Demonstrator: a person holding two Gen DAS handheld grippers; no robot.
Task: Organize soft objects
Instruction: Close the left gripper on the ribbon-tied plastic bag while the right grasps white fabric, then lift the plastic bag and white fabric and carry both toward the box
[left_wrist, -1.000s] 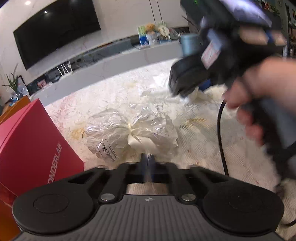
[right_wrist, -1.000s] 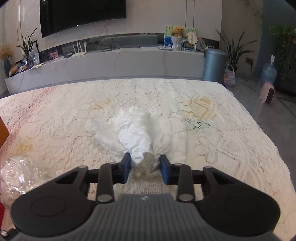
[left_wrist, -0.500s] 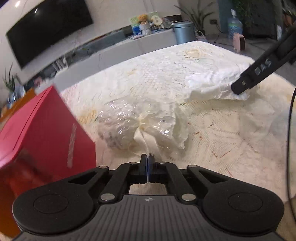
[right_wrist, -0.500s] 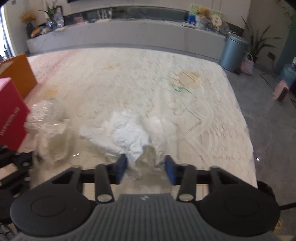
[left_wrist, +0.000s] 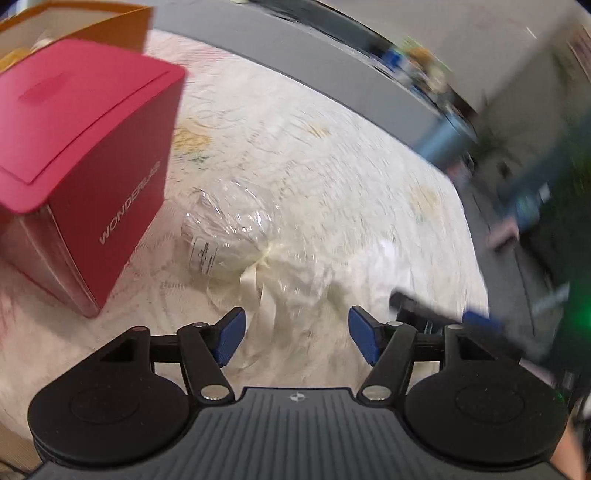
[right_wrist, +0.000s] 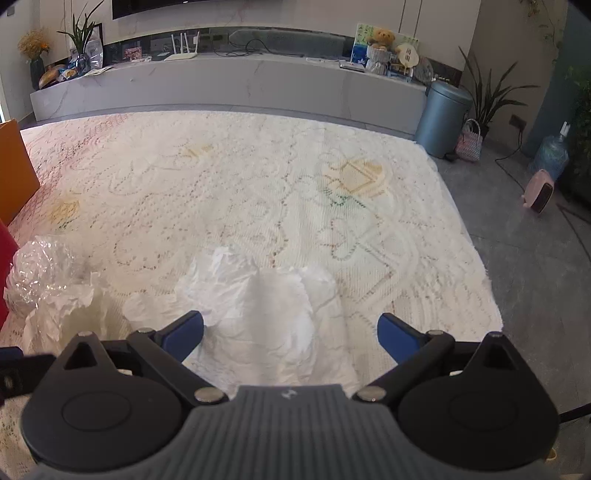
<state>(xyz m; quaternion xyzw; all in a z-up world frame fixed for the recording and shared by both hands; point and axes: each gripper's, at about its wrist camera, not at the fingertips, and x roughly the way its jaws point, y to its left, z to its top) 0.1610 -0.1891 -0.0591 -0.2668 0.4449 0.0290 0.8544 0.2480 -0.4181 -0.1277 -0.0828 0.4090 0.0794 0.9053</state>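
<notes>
Left hand-held gripper (left_wrist: 294, 334), right hand-held gripper (right_wrist: 290, 338): jaws spread.

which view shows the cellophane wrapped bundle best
The left wrist view: the cellophane wrapped bundle sits whole at centre beside the red box, label and ribbon tie visible, though blurred. The right wrist view catches only part of it at the left edge.

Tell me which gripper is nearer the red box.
Left. The left gripper hangs open beside the red box, over the cellophane bundle. The right gripper is farther right, over crumpled white paper.
</notes>
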